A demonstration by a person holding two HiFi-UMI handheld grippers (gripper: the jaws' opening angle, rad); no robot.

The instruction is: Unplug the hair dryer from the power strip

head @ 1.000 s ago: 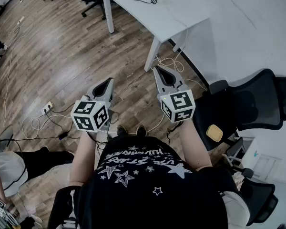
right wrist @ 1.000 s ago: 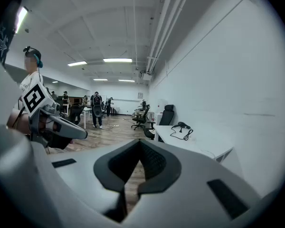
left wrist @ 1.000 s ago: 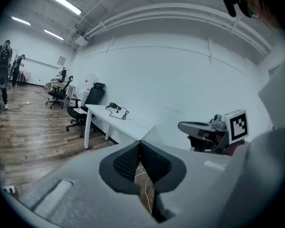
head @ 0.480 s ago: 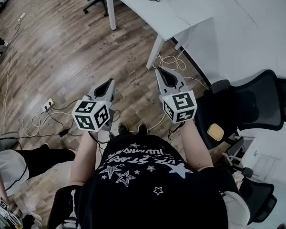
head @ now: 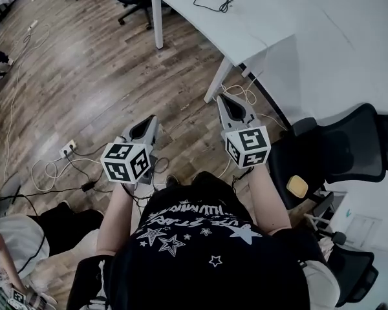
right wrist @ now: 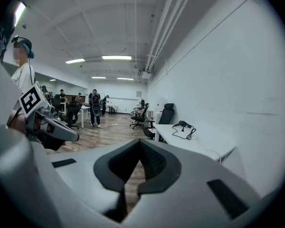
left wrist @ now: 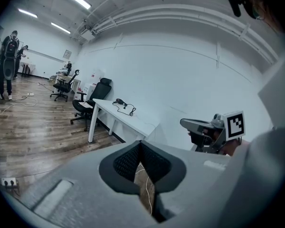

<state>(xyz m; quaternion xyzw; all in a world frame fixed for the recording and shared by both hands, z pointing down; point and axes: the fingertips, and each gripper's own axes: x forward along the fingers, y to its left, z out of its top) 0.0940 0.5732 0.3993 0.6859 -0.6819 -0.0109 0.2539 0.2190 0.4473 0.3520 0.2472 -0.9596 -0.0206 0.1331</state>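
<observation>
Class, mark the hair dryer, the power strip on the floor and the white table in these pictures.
hair dryer [right wrist: 182, 123]: right gripper view, on its dark body.
power strip [head: 68, 149]: head view, on its white casing.
white table [head: 239, 34]: head view, on a bare part of the top.

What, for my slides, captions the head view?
Left gripper and right gripper, both shut, held over wood floor near white table.

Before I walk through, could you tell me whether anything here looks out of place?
Loose cables sprawl over the floor by the power strip, and more lie tangled beside the table leg: untidy, and a likely trip risk. Nothing looks spilled or damaged.
</observation>
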